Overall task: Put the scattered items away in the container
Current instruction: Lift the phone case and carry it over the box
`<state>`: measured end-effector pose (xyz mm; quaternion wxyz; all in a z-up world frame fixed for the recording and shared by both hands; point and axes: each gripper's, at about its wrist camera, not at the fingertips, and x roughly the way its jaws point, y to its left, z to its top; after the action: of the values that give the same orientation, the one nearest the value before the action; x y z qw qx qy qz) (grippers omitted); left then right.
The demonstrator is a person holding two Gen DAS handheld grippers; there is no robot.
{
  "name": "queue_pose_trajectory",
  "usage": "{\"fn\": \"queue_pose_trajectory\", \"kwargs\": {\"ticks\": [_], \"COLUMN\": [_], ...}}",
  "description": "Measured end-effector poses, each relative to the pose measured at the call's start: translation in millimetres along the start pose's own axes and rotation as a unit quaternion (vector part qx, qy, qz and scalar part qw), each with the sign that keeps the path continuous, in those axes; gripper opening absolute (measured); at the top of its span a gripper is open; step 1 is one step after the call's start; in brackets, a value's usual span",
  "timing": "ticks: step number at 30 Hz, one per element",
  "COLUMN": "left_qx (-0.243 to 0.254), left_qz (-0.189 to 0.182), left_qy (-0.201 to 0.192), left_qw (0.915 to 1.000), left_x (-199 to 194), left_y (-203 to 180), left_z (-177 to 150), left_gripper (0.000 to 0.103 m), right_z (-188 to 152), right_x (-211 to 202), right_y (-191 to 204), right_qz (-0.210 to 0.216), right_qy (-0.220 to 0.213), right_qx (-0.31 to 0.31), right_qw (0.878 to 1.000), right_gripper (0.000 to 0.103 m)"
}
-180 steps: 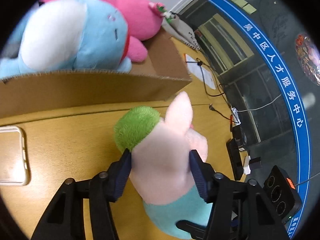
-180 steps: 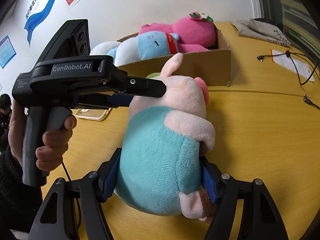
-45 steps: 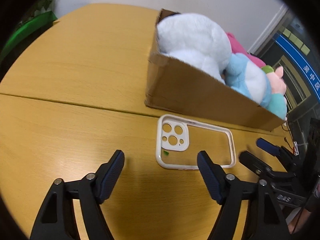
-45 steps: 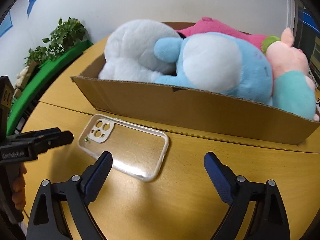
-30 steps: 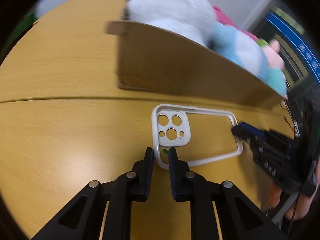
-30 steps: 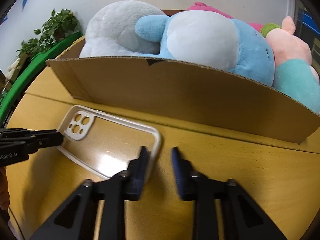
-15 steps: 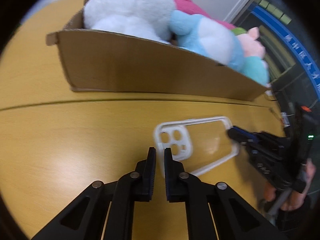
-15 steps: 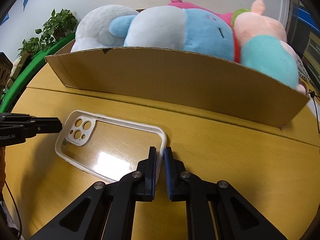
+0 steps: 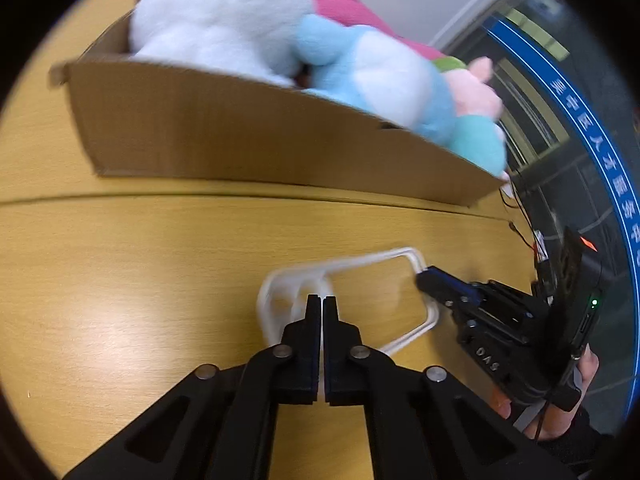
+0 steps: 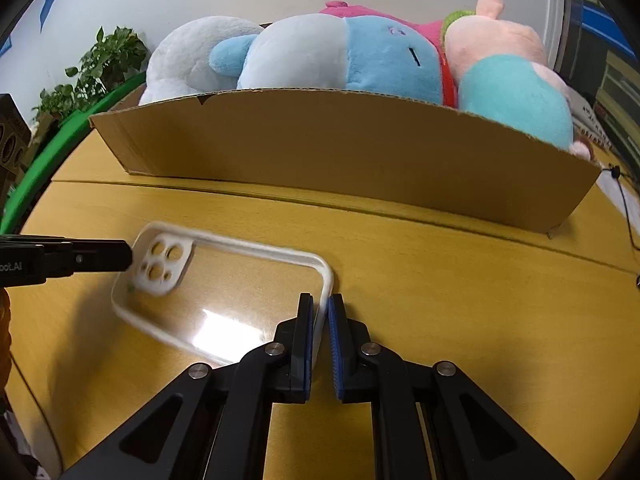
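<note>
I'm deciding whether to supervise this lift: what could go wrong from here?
The phone case is pinched only by its thin rim, at opposite ends, by the left tool and right tool; it could flex or slip free. The box is already heaped with soft toys, so the case may slide off.

Both my feeds are brightly and evenly lit from overhead. I see a white glare patch on the clear phone case [image 10: 224,280] in the right wrist view, and a softer sheen on the bench [image 9: 120,280] in the left. The left view is motion-blurred: the cardboard box [image 9: 240,136] and plush toys smear. The right is sharp. Fisheye bending curves the box edge, and black vignette rings both frames.
</note>
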<state>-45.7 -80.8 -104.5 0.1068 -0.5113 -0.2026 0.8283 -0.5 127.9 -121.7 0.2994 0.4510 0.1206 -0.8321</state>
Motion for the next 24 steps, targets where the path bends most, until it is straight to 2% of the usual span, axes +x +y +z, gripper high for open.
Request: {"fn": "queue_pose_trajectory", "kwargs": {"ticks": [3, 5, 6, 8, 10, 11, 16, 20, 21, 22, 24], "left_qx": [0.016, -0.001, -0.012, -0.032, -0.047, -0.052, -0.064, -0.060, -0.054, -0.052, -0.051], "left_qz": [0.006, 0.005, 0.006, 0.020, 0.034, 0.037, 0.021, 0.026, 0.036, 0.042, 0.074], "left_qy": [-0.008, -0.019, -0.025, -0.027, -0.032, -0.034, -0.001, 0.026, 0.029, 0.033, 0.038], "left_qw": [0.9998, 0.9998, 0.9996, 0.9989, 0.9978, 0.9974, 0.9977, 0.9975, 0.9975, 0.9972, 0.9952], "left_x": [-6, -11, -14, -19, -25, -25, -10, 6, 9, 11, 15], "left_y": [-7, -3, 1, 12, 15, 17, 14, 3, -2, -4, -5], "left_z": [3, 5, 6, 4, -5, -10, -22, -28, -27, -27, -27], "left_gripper": [0.001, 0.001, 0.004, 0.022, 0.061, 0.064, 0.065, 0.062, 0.049, 0.020, 0.009], "right_z": [1, 1, 1, 1, -1, -1, -7, -9, -10, -10, -13], "right_x": [-6, -6, -4, -2, -1, -1, -2, -4, -4, -5, -7], "right_y": [5, 6, 4, -2, -4, -4, -4, 0, 2, 4, 5], "right_qz": [0.002, -0.003, -0.003, -0.009, -0.012, -0.013, -0.024, -0.027, -0.027, -0.025, -0.030], "right_qy": [-0.009, -0.007, -0.005, -0.001, 0.002, 0.002, 0.001, 0.002, 0.002, 0.002, 0.002], "right_qx": [-0.007, -0.012, -0.009, -0.001, 0.007, 0.010, 0.019, 0.023, 0.022, 0.022, 0.020], "right_qw": [1.000, 1.000, 1.000, 1.000, 1.000, 1.000, 1.000, 0.999, 0.999, 0.999, 0.999], "right_gripper": [0.005, 0.005, 0.005, 0.005, 0.005, 0.005, 0.005, 0.005, 0.005, 0.005, 0.006]}}
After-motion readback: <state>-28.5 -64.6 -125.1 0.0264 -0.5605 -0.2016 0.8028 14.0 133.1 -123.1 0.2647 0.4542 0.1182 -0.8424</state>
